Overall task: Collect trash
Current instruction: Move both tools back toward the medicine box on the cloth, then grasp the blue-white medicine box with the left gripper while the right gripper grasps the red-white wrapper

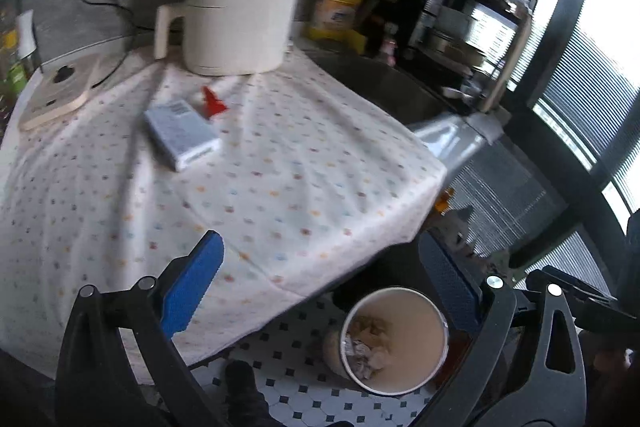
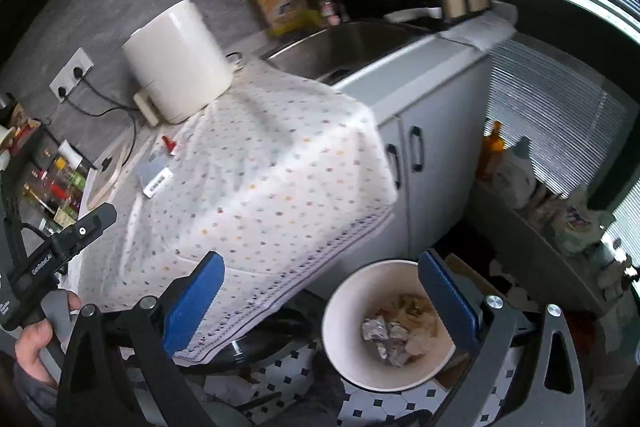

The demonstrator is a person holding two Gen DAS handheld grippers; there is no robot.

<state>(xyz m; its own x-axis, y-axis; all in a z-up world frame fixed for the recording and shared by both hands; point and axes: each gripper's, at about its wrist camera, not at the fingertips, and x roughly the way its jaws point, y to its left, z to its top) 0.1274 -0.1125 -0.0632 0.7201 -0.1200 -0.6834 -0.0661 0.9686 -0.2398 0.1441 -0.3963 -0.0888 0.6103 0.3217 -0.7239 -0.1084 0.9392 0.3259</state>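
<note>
The trash bin (image 2: 348, 319) is a round white bucket, open at the top, and it stands upright on the tiled floor just beside the counter's cloth-covered corner. Inside it lies a crumpled ball of silver foil (image 2: 382, 337) with some pale crumpled scraps (image 2: 416, 305) touching it. On the counter, a small red scrap (image 1: 213, 101) lies just beside a flat grey-blue box (image 1: 181, 133).
</note>
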